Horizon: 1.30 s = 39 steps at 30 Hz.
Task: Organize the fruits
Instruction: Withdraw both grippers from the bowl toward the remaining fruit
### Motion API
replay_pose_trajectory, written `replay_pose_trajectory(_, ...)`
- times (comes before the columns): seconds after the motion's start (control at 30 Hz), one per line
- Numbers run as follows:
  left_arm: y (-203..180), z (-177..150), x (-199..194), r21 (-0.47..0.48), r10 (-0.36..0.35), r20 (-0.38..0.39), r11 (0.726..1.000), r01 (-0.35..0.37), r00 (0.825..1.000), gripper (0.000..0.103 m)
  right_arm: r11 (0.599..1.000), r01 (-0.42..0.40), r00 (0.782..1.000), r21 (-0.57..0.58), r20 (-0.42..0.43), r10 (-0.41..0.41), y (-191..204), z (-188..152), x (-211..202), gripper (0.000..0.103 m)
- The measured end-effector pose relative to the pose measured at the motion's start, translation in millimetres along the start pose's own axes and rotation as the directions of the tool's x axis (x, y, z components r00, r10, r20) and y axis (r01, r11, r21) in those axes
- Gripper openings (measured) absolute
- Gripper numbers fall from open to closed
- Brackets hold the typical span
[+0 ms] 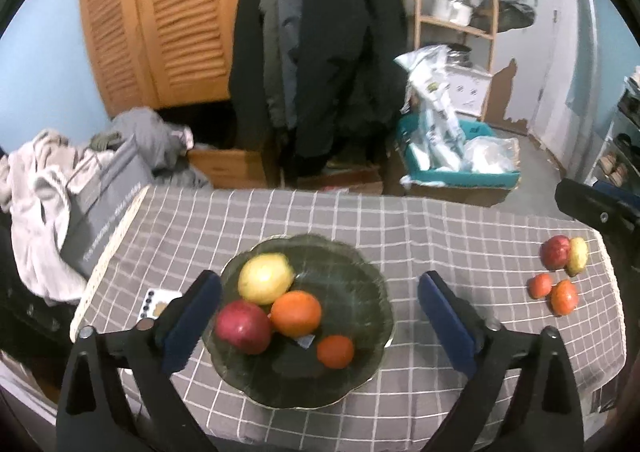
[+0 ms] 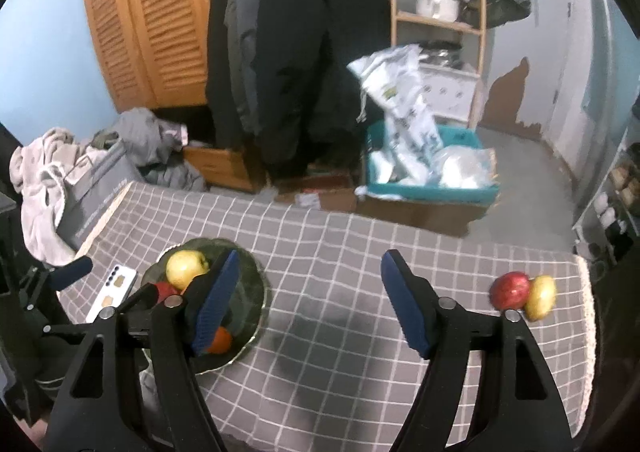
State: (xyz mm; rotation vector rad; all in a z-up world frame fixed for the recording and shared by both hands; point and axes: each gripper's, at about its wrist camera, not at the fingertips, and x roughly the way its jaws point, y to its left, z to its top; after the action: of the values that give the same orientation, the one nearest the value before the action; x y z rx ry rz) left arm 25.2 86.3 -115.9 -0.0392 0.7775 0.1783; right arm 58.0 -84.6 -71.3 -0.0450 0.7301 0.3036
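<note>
A dark green glass bowl sits on the grey checked tablecloth. It holds a yellow apple, a red apple, an orange and a small tangerine. My left gripper is open and empty, its fingers either side of the bowl. At the table's right end lie a red apple, a yellow apple and two small tangerines. My right gripper is open and empty above bare cloth, between the bowl and the loose red apple and yellow apple.
A white phone lies left of the bowl. A grey box and clothes sit past the table's left edge. Behind the table stand hanging coats, a teal crate with bags and a wooden shelf.
</note>
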Motion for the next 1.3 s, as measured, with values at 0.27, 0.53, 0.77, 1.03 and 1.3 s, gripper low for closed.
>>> replay_pose_trajectory(0.27, -32, 12, -23, 0.051, -0.038, 0.051, 0.998, 0.036, 0.998, 0.103, 0.999, 0.047, 0.996, 0.022, 0.075, -0.048, -26, -2, -36, 0.078)
replay_pose_trajectory(0.53, -53, 24, -41, 0.055, -0.09, 0.086, 0.995, 0.085, 0.992, 0.103, 0.991, 0.113, 0.985, 0.076, 0.125, -0.122, -67, -6, -70, 0.079)
replay_pose_trajectory(0.77, -74, 30, -54, 0.072, -0.133, 0.105, 0.989, 0.126, 0.985, 0.103, 0.978, 0.17, 0.971, 0.123, 0.146, -0.187, -101, -14, -91, 0.079)
replay_pose_trajectory(1.03, -101, 35, -58, 0.107, -0.167, 0.103, 0.982, 0.156, 0.981, 0.103, 0.961, 0.216, 0.96, 0.175, 0.141, -0.241, -135, -24, -103, 0.079)
replay_pose_trajectory(1.3, -126, 34, -45, 0.139, -0.189, 0.07, 0.974, 0.178, 0.98, 0.103, 0.946, 0.255, 0.958, 0.202, 0.082, -0.276, -166, -40, -96, 0.079)
